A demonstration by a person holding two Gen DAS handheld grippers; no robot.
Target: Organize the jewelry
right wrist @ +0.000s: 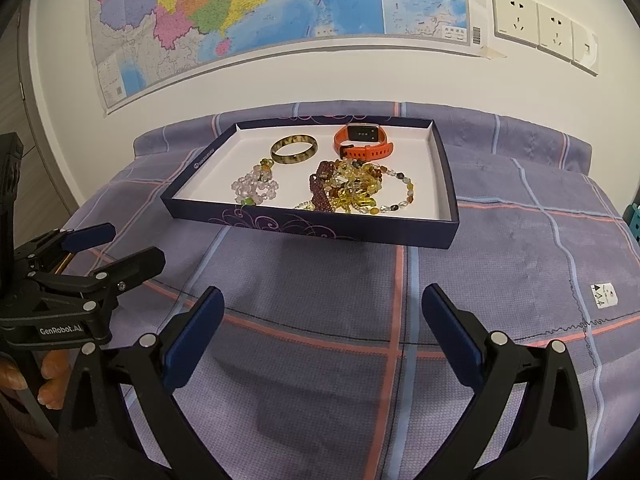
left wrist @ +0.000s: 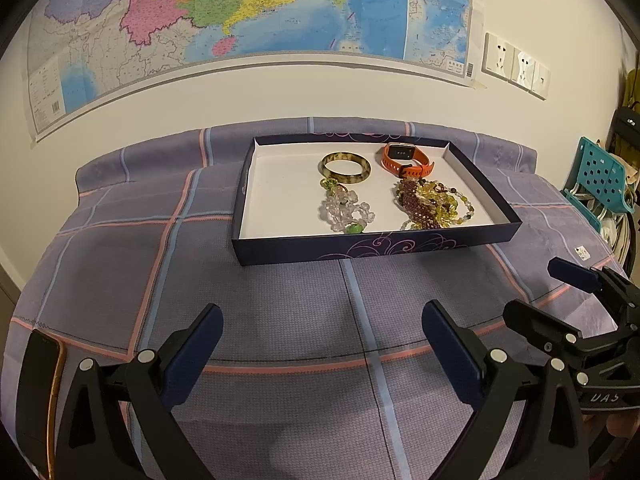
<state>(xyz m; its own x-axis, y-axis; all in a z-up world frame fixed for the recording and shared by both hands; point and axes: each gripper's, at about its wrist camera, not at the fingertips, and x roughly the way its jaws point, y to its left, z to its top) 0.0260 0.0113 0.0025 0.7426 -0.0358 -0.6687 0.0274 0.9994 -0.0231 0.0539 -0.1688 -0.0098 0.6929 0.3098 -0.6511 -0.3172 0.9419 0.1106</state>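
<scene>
A shallow navy box tray (left wrist: 360, 246) (right wrist: 320, 228) with a white inside sits on the purple checked cloth. In it lie a mottled green-brown bangle (left wrist: 346, 168) (right wrist: 294, 151), an orange smart band (left wrist: 408, 158) (right wrist: 362, 142), a pale pink bead bracelet with green beads (left wrist: 346, 210) (right wrist: 256, 186), and a tangled heap of purple and yellow bead strands (left wrist: 434, 200) (right wrist: 352, 190). My left gripper (left wrist: 322, 316) (right wrist: 132, 245) hangs open over the cloth, short of the tray, with nothing in it. My right gripper (right wrist: 322, 296) (left wrist: 534, 290) is open too, beside it on the right.
A dark phone (left wrist: 36, 380) lies at the cloth's near left edge. A teal perforated chair (left wrist: 600, 176) stands to the right. A map and wall sockets (right wrist: 540, 20) are on the wall behind. A hand (right wrist: 52, 376) holds the left gripper's handle.
</scene>
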